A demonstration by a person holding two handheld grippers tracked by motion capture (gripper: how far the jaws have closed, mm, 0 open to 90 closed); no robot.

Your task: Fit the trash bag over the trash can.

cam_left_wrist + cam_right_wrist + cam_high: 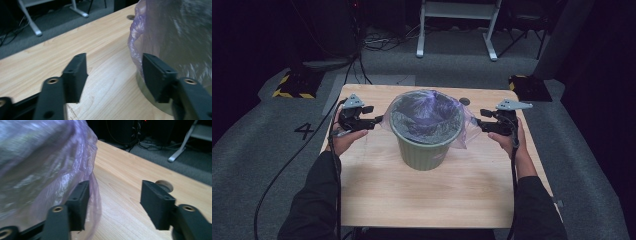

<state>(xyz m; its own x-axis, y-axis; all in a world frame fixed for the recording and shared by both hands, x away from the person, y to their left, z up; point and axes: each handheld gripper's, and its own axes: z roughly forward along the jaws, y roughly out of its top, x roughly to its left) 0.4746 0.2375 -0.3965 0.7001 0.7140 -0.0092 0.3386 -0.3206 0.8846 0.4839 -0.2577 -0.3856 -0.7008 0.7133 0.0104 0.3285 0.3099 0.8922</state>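
At the bottom of the frame, two dark sleeves reach up over the pale wooden table (pixel 377 195). In the middle stands a round green plastic bin (pixel 426 150) lined with a thin, see-through purple plastic bag (pixel 427 112). The left gripper (pixel 377 120) and the right gripper (pixel 479 125) sit just beside the bag's edges, jaws wide apart, holding nothing. I think the bag is light, soft and slippery. The loose folds hanging past the rim look easiest to pinch.
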